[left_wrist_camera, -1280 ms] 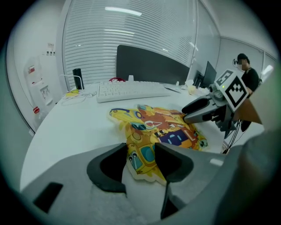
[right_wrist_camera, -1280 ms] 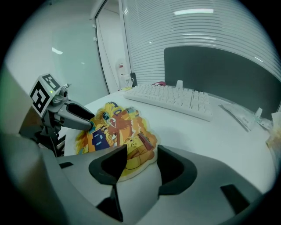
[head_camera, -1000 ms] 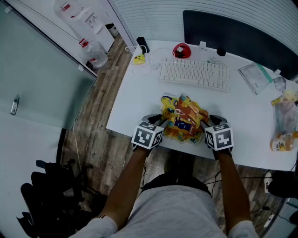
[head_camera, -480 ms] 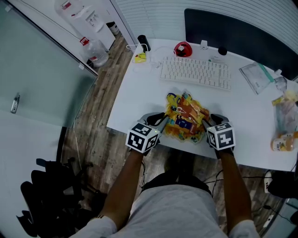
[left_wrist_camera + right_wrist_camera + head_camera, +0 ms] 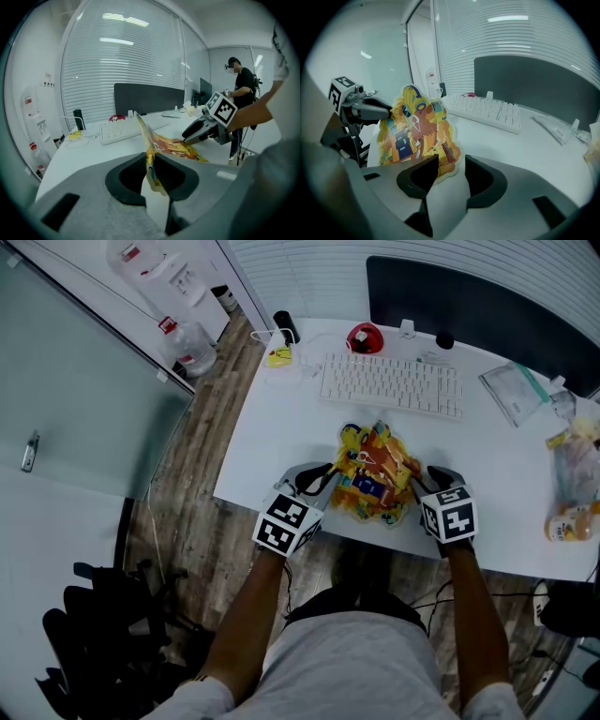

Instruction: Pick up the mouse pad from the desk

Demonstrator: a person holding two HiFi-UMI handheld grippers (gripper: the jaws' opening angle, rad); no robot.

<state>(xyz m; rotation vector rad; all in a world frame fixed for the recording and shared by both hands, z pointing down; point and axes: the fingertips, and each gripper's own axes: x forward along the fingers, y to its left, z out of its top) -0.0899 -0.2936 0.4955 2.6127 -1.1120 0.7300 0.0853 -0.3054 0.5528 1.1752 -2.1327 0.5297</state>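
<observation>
Curling at the near edge of the white table [image 5: 272, 437], a thin, seemingly light, floppy yellow-orange mouse pad [image 5: 375, 479] is being pinched by closing fingers of the left gripper [image 5: 326, 480], the right gripper [image 5: 424, 486] closing spread fingers round the opposite rim.

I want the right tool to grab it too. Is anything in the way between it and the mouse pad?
No, nothing visible is in the way. The pad has its edge reaching into the gap of the right tool, whose jaws are closing but not pressing on it yet. Only bare desk lies beside that edge.
</observation>
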